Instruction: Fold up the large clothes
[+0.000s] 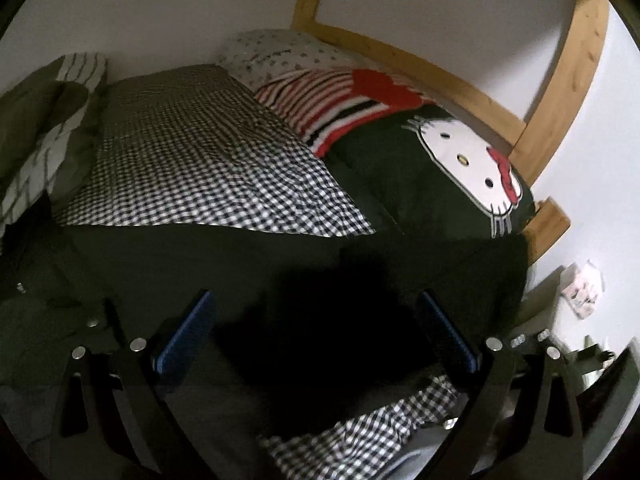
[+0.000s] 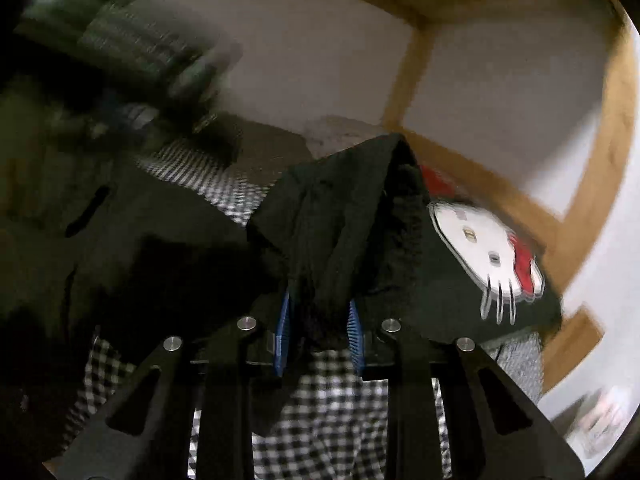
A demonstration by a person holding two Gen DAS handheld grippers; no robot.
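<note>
A large dark garment (image 1: 200,256) lies spread across the near part of the bed, over a black-and-white checked cover (image 1: 192,160). In the left wrist view my left gripper (image 1: 314,296) hovers above this garment, its blue pads (image 1: 184,332) far apart and nothing pinched between them. In the blurred right wrist view my right gripper (image 2: 320,300) is shut on a bunched fold of the dark garment (image 2: 340,216). The fold rises in a peak above the fingers and hangs down between the blue pads (image 2: 282,328).
A dark cushion with a white cat face (image 1: 460,160) and a red-striped cushion (image 1: 320,96) lie at the bed's right side. A dotted pillow (image 1: 276,52) sits at the back. The wooden bed frame (image 1: 440,84) runs along the white wall. Green-and-white bedding (image 1: 48,120) is piled at left.
</note>
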